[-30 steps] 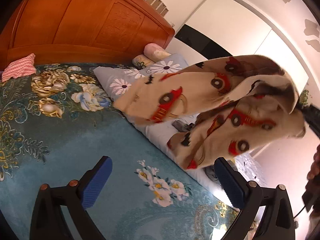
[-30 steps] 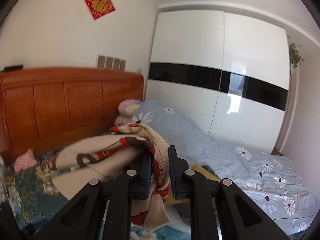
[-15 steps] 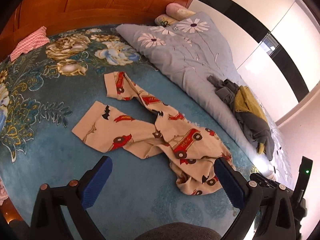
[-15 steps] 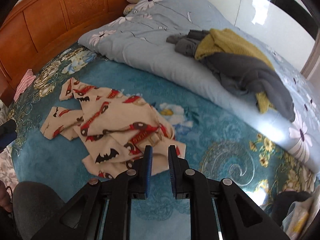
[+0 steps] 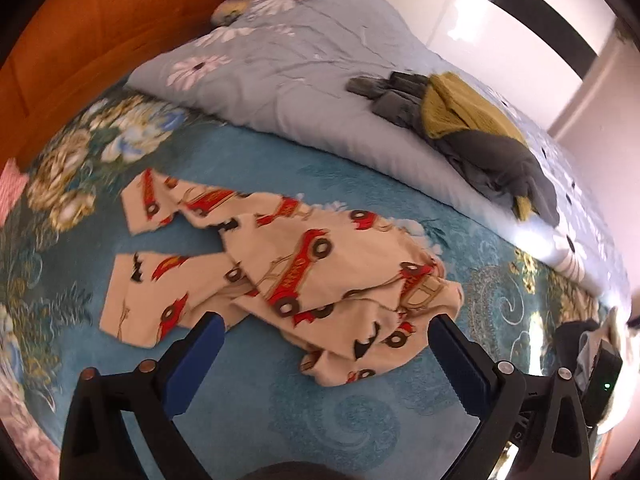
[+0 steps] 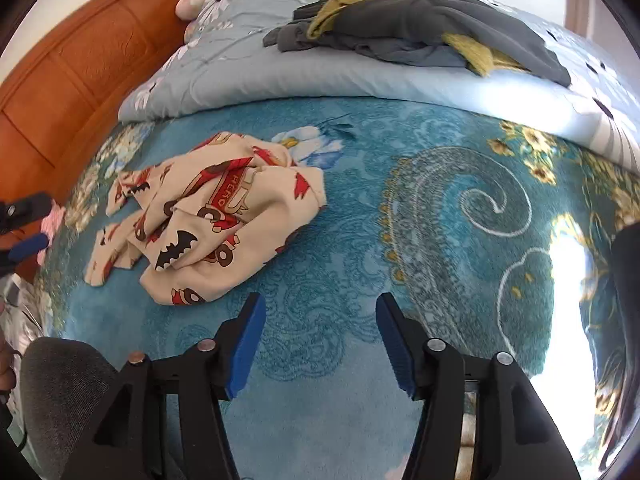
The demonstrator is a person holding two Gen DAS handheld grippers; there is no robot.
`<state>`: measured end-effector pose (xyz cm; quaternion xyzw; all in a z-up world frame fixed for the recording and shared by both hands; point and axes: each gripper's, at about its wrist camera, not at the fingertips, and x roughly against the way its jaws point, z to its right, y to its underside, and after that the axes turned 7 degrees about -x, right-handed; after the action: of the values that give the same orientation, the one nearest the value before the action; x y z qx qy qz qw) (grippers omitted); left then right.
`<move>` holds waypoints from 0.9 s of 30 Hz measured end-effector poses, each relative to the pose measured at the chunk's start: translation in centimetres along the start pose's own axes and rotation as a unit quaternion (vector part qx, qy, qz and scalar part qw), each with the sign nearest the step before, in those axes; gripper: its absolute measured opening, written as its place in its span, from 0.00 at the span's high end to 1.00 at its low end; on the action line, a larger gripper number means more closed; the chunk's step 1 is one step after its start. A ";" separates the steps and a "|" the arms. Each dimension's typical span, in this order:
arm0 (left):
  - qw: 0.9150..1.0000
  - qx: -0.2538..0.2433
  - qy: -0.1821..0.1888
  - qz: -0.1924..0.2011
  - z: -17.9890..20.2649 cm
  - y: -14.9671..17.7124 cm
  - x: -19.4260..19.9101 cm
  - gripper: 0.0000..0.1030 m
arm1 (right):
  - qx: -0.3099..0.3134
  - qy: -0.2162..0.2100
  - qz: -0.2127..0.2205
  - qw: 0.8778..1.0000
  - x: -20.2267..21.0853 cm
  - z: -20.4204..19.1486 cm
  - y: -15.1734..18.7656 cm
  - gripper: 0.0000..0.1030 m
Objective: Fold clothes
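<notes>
Printed pants (image 5: 288, 276) lie crumpled on teal blanket (image 5: 360, 432). Left gripper (image 5: 324, 344) spread apart just above them; right gripper (image 6: 320, 336) spread apart, pants off to its left.

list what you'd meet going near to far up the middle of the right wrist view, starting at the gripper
right gripper → teal patterned bedspread → rolled edge of the light blue daisy quilt → pile of dark grey and mustard-yellow clothes on top of the quilt
</notes>
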<state>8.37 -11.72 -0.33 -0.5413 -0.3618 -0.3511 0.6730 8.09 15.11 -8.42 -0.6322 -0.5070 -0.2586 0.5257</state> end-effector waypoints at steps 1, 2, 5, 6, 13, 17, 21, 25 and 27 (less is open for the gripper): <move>1.000 -0.023 -0.003 -0.005 1.7 -0.1 -0.8 0.00 | -0.009 -0.002 0.001 1.000 0.3 0.5 0.1 0.41; 0.999 -0.047 -0.007 -0.010 3.4 -0.1 -1.6 0.00 | -0.017 -0.003 0.002 1.000 0.6 1.0 0.2 0.40; 0.993 -0.117 -0.017 -0.024 8.6 -0.3 -4.0 0.00 | -0.029 0.002 0.007 1.000 1.7 2.5 0.6 0.27; 0.991 -0.128 -0.021 -0.033 9.7 0.1 -5.1 0.00 | -0.030 0.005 0.009 0.999 2.1 3.1 0.7 0.19; 0.981 -0.166 -0.064 -0.081 13.6 1.9 -10.0 0.00 | -0.040 0.029 0.007 0.999 4.2 6.6 2.0 0.00; 0.975 -0.182 -0.085 -0.097 14.5 2.5 -12.1 0.04 | -0.053 0.032 0.005 0.998 4.5 7.9 2.6 0.00; 0.968 -0.195 -0.112 -0.114 15.2 3.2 -14.0 0.10 | -0.069 0.026 0.007 0.997 4.7 8.4 2.6 0.00; 0.964 -0.174 -0.137 -0.148 14.0 3.4 -15.7 0.25 | -0.072 0.023 0.002 0.997 4.5 8.1 2.6 0.00; 0.967 -0.161 -0.134 -0.147 13.4 3.2 -15.7 0.28 | -0.073 0.022 -0.003 0.997 4.2 7.9 2.7 0.00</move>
<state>1.96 3.25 -13.41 -0.6255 -0.4625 -0.4244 0.4633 10.42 24.22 -8.34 -0.6613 -0.4769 -0.3104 0.4888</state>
